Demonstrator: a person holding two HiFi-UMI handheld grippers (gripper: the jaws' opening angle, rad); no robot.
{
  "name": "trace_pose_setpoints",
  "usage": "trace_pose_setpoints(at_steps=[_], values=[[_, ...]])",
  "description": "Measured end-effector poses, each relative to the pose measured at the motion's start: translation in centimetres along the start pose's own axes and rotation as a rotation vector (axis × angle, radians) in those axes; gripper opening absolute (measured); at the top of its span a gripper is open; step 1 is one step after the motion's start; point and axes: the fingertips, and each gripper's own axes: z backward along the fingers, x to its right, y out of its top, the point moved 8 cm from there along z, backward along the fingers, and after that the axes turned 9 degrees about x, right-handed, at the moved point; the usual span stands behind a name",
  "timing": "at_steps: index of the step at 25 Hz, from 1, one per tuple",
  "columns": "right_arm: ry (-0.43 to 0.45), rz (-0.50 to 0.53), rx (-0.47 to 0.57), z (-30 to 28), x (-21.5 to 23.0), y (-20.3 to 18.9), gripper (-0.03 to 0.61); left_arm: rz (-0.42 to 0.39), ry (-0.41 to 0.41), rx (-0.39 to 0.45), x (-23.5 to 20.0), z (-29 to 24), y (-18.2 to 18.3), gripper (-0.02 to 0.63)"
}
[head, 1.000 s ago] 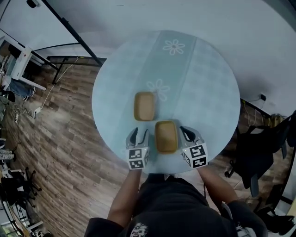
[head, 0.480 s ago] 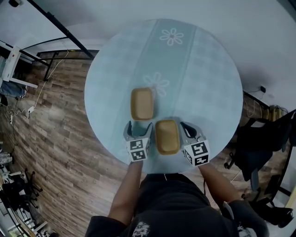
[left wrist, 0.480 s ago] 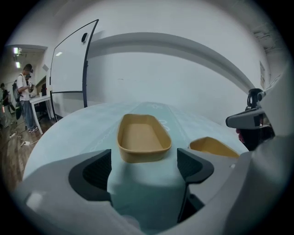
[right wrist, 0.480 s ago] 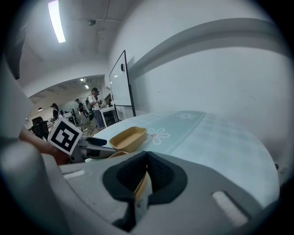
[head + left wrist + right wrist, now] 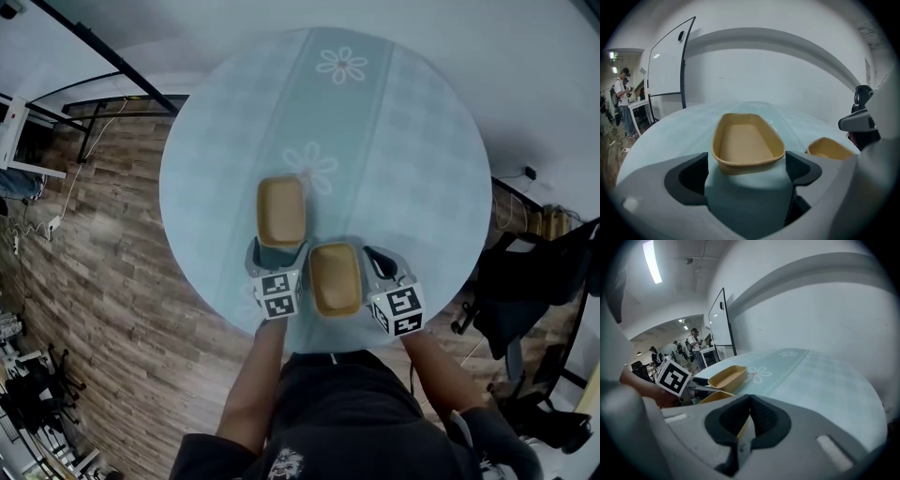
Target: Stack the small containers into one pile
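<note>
Two tan oval containers sit on the round table point(image 5: 422, 141). The farther container point(image 5: 281, 211) point(image 5: 746, 143) lies straight ahead of my left gripper point(image 5: 276, 251) point(image 5: 746, 180). Its jaws are opening wide, the container's near end sits at their tips, and the pads do not touch it. The nearer container point(image 5: 335, 278) point(image 5: 829, 149) point(image 5: 712, 397) rests between the two grippers by the table's front edge. My right gripper point(image 5: 380, 262) point(image 5: 750, 401) stands just right of it, jaws shut with nothing clearly held.
A pale teal cloth with flower prints point(image 5: 342, 64) covers the table. Wooden floor point(image 5: 112, 244) lies to the left and a dark chair point(image 5: 525, 291) to the right. A whiteboard point(image 5: 665, 70) and people point(image 5: 621, 93) stand far off.
My left gripper has moved forward to the farther container and its jaws have spread wider. The right gripper and the nearer container have stayed put.
</note>
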Motion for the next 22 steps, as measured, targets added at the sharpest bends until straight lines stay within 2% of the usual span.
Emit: trace_pose_setpoints(at_steps=[10, 15, 17, 22], values=[[0.038, -0.023, -0.061, -0.6, -0.4, -0.9, 0.003, -0.015, -0.002, -0.027, -0.2, -1.4, -0.1, 0.502], [0.011, -0.033, -0.059, -0.3, -0.2, -1.1, 0.003, -0.034, 0.003, 0.006, -0.6, -1.6, 1.0, 0.497], [-0.003, -0.033, -0.054, -0.1, -0.1, -1.1, 0.003, -0.040, 0.007, 0.019, -0.7, -1.6, 1.1, 0.463], [-0.024, -0.032, -0.054, 0.4, 0.2, -1.2, 0.003, -0.044, 0.013, 0.034, -0.8, -1.4, 1.2, 0.433]])
